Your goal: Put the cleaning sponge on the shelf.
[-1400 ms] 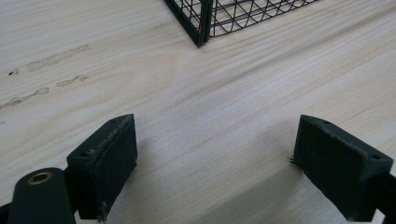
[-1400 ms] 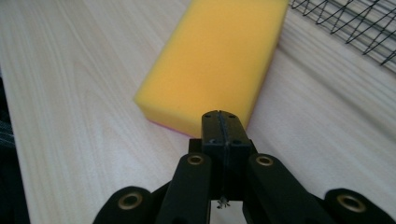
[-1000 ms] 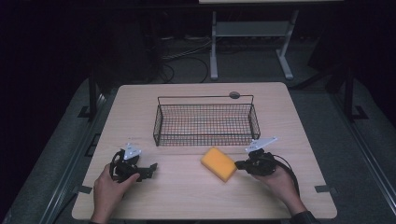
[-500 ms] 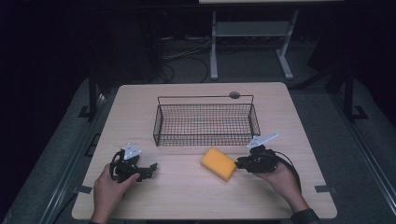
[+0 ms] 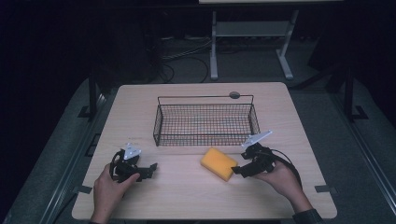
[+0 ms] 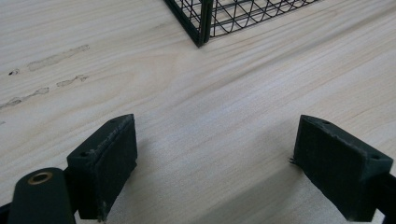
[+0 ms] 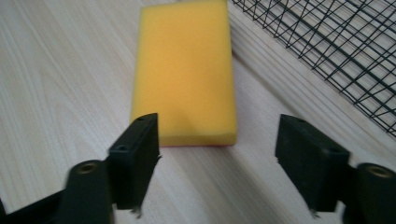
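A yellow sponge (image 5: 218, 163) lies flat on the wooden table (image 5: 187, 200), just in front of a black wire basket (image 5: 205, 122). My right gripper (image 5: 236, 171) sits right of the sponge and points at its near end. Its jaws have just been opening and now stand open, with the sponge (image 7: 185, 70) just ahead of them and nothing between the pads. My left gripper (image 5: 150, 169) rests on the table at the front left, open over bare wood (image 6: 215, 154). A corner of the basket (image 6: 201, 21) lies ahead of it.
A small dark round disc (image 5: 234, 95) sits on the table behind the basket. The table edges fall off to a dark floor. A white stand (image 5: 250, 32) and cables lie beyond the far edge.
The right gripper's jaws have spread apart beside the sponge. The sponge lies in about the same place. The left hand has kept still.
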